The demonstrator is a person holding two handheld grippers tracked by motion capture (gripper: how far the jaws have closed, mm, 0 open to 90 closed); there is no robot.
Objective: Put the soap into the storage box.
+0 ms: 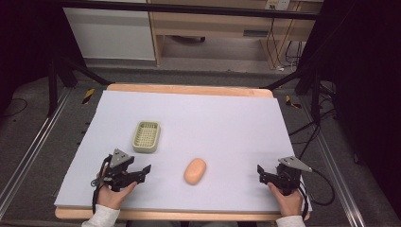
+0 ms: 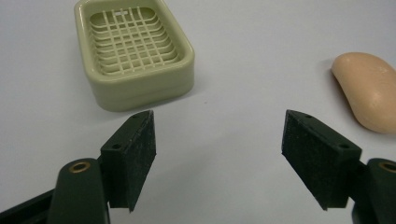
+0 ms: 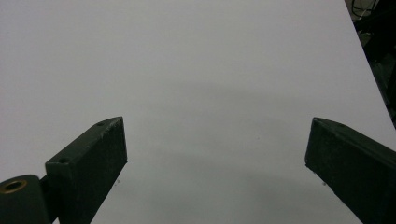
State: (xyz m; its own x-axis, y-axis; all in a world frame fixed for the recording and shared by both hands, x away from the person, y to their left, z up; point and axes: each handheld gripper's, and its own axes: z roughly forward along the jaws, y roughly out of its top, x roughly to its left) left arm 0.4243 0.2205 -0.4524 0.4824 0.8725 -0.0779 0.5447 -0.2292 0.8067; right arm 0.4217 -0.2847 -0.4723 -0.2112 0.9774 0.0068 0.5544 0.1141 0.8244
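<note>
Starting out, by the look of it: nothing gripped or moved yet. Left gripper [image 1: 142, 171] low near the table's front edge, jaws partly apart and empty, aimed between the soap dish [image 2: 133, 49] and the peach soap bar [image 2: 369, 91]. Right gripper [image 1: 261, 173] parked well apart at the far side, jaws wide and empty. Soap lying loose on the white sheet [image 1: 222, 123], near the empty dish; picking up and placing probably all to come

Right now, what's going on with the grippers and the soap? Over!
Left gripper open, empty. Right gripper open, empty. Soap on table, beside dish, untouched. Path clear.
</note>
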